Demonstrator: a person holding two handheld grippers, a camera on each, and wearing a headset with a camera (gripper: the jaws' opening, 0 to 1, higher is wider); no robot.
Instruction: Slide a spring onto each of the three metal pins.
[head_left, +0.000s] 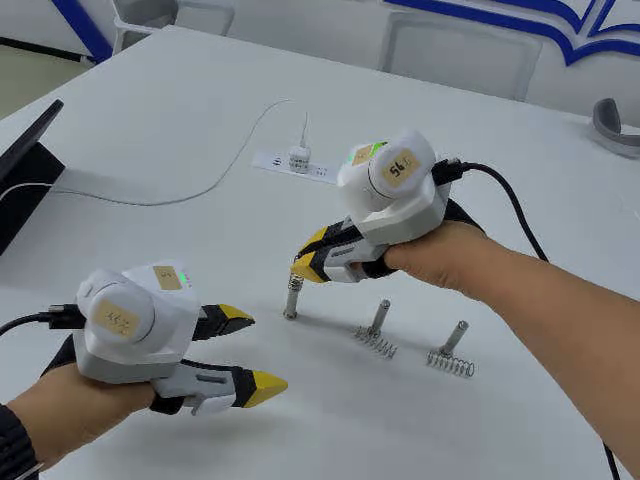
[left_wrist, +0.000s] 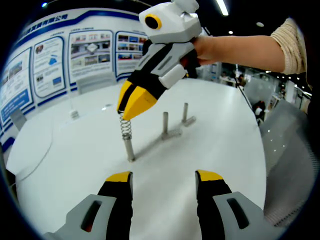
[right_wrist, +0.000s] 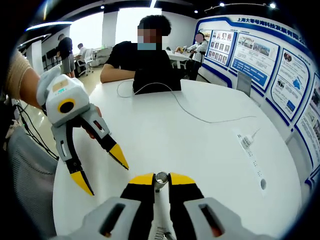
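The spring (left_wrist: 126, 127) hangs upright from the tips of the right gripper (left_wrist: 133, 107), whose fingers are closed on its upper end. Its lower end meets the top of the pin (left_wrist: 129, 149), directly under these fingers. Whether it sits over the pin, I cannot tell. The right gripper view looks along the closed fingers (right_wrist: 141, 181) and shows the top ring of the spring pinched between them, a detail that the head view hides.

In the head view, two other pins (head_left: 379, 317) (head_left: 455, 337) stand upright on the table (head_left: 150, 120), to the right of the right fingers. Beside the foot of each lies one of the loose springs (head_left: 375, 343) (head_left: 450, 364).

The left gripper (head_left: 250, 352) is low and to the left of the pin, apart from it. Its fingers are wide apart with nothing between them. In its own view the pin stands ahead of the gap.

A sticker (head_left: 400, 168) on the right gripper carries handwritten digits, seemingly "54"; the rest is unclear. The second sticker (head_left: 115, 318), on the left gripper, has writing too small to read.

Beyond the right fingers lie a power strip (head_left: 295, 163) and a thin cable (head_left: 215, 185). The right gripper view shows a person (right_wrist: 145, 65) in black seated at the far edge of the table. It also shows wall posters (right_wrist: 292, 75) whose text is not readable.
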